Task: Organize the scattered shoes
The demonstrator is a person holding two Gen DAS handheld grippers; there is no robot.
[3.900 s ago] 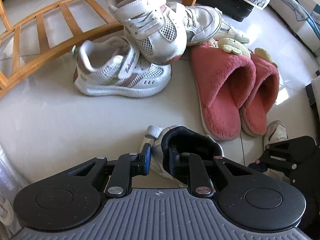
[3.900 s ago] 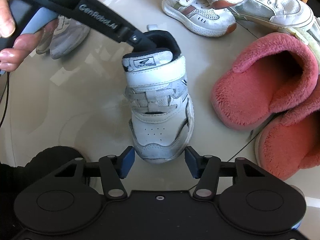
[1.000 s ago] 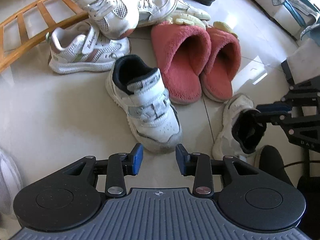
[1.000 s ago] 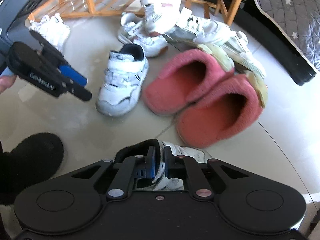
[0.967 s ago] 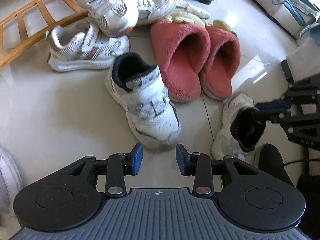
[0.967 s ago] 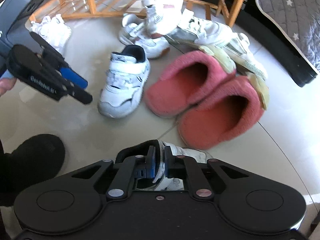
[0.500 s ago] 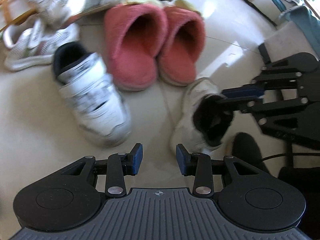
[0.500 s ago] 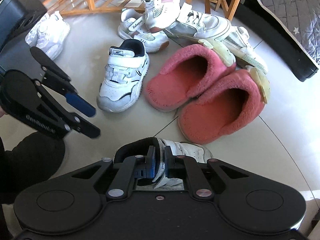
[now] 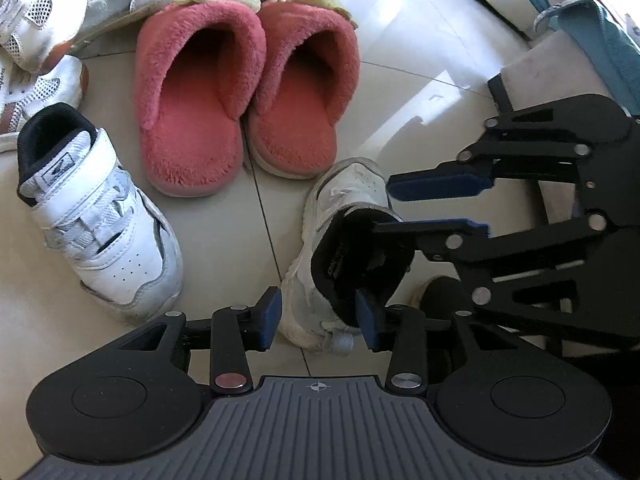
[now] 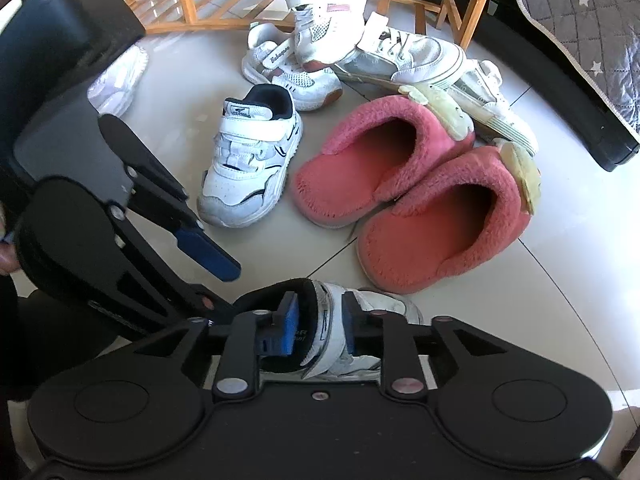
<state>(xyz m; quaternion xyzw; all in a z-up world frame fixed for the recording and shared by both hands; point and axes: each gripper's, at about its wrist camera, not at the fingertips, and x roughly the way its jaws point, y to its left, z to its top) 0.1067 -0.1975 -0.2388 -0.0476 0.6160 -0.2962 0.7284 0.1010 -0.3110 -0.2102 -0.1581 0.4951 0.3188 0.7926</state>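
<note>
Left claw (image 9: 318,318) shifted over sneaker (image 9: 340,216), apart, toe toward slippers (image 9: 244,92), right claw (image 10: 318,330) opening.

The left gripper's body (image 10: 72,128) hides most of a white shoe (image 10: 120,84).

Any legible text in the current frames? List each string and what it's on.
"Babaysa", last letters unsure: strap of the white mesh sneaker with brown stripes.
"Babaysa", smaller, partly readable: strap of the white sneaker with a pink tab stacked on top.
Small logo patch, lettering too small to read: tongue of the white velcro sneaker with a black collar.
Faint print, unreadable: black lining of the worn white sneaker at the tongs.
</note>
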